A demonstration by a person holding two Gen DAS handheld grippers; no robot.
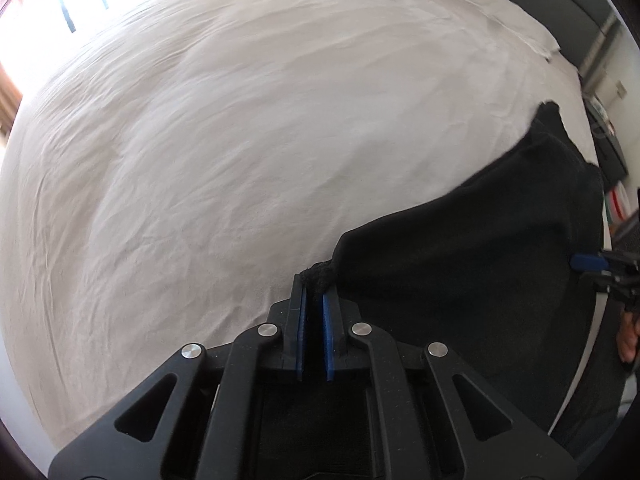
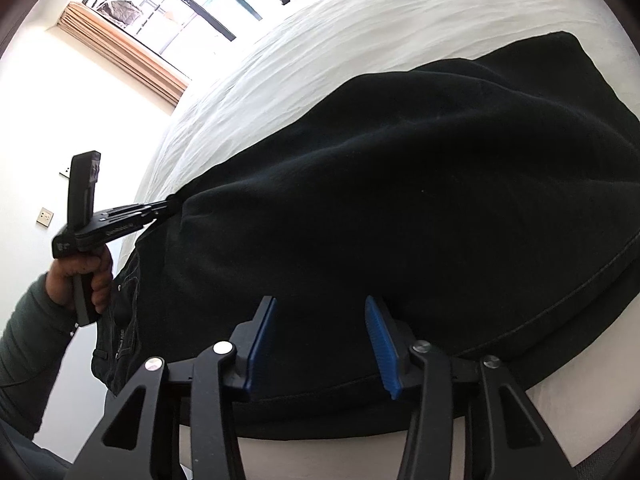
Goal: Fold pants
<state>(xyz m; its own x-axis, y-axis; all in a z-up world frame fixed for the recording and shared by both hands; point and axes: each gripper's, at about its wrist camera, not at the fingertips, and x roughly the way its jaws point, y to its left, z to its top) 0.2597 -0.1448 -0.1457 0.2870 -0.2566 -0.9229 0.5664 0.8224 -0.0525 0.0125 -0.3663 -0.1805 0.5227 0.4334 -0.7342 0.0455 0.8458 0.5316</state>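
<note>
You are pinching a corner of the black fabric pants [image 1: 460,264] on the white-sheeted bed [image 1: 200,160] with the left tool [image 1: 316,292], anchoring it; your right tool [image 2: 322,320], at its three o'clock, is hovering spread over the hem.

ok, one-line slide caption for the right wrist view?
Right gripper open over black pants on the white bed; left gripper pinches their far edge.

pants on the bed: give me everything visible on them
The black pants look like soft, matte, thick fabric with a stitched hem along the near edge. They lie bunched and rumpled on the white bedsheet, near its edge. The left gripper has its jaws shut on one bunched corner. The right gripper has its jaws open over the near edge, not pinching it.
</note>
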